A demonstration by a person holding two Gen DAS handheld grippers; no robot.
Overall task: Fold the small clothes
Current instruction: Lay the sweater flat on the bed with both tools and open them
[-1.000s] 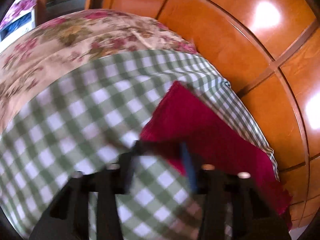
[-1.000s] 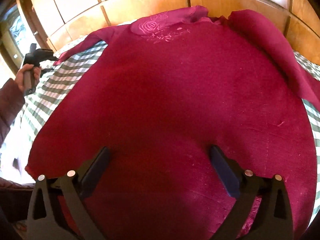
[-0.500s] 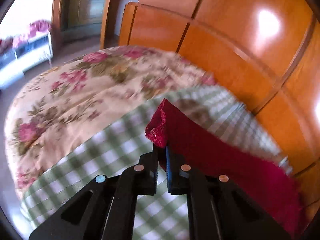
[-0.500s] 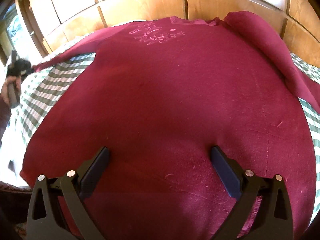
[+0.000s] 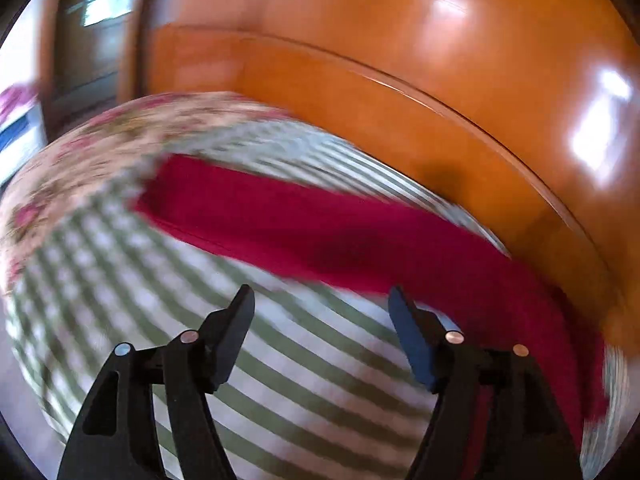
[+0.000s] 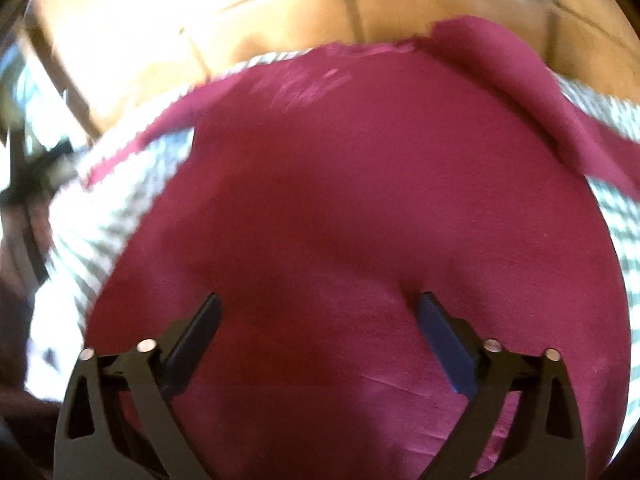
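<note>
A: Where's the sweater?

B: The dark red sweater (image 6: 360, 208) lies spread flat on the green checked cloth (image 5: 280, 380) over the bed, one sleeve (image 5: 320, 232) stretched out along the wooden headboard (image 5: 400, 120)

A: And the left gripper (image 5: 320, 304)?

B: Its jaws are opening, nothing between them, the sleeve lying just beyond the tips

A: The right gripper (image 6: 318, 308)?

B: Over the sweater's body, jaws wide apart but closing; the picture is too blurred to say whether the tips touch the fabric, and no fold is pinched between them
</note>
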